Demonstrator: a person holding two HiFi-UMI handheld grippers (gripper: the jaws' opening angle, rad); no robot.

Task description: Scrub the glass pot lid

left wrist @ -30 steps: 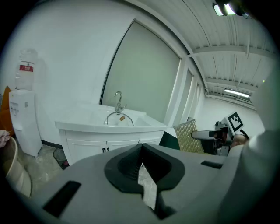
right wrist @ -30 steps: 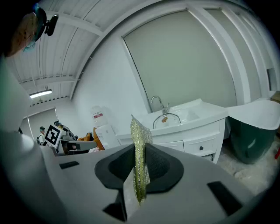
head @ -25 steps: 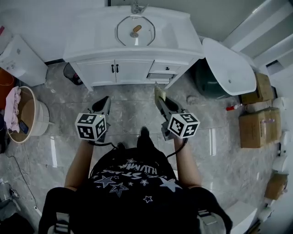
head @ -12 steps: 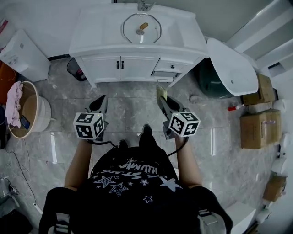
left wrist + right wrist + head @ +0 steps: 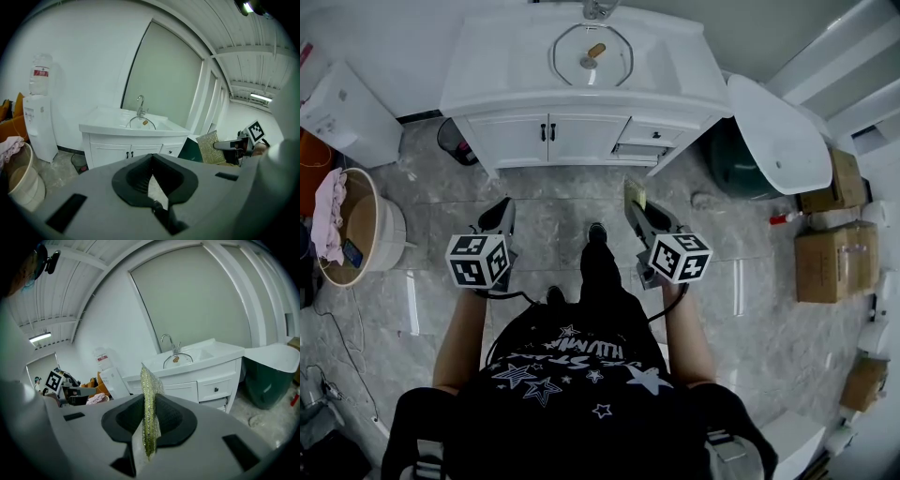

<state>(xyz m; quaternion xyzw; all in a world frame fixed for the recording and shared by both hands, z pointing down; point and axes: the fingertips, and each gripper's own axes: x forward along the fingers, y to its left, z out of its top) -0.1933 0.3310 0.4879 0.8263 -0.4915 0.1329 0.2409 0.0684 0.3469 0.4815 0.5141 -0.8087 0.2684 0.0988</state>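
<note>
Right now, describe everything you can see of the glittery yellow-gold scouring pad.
The glittery yellow-gold scouring pad is a thin, flat rectangle of sparkly woven-looking material. It stands upright on edge, clamped between the jaws of the right hand-held gripper, its top sticking out beyond them. It hangs in the air, short of the white sink cabinet; nothing else touches it.

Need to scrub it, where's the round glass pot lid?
Head view, top centre: the glass pot lid lies on the white vanity, right by the chrome faucet.
</note>
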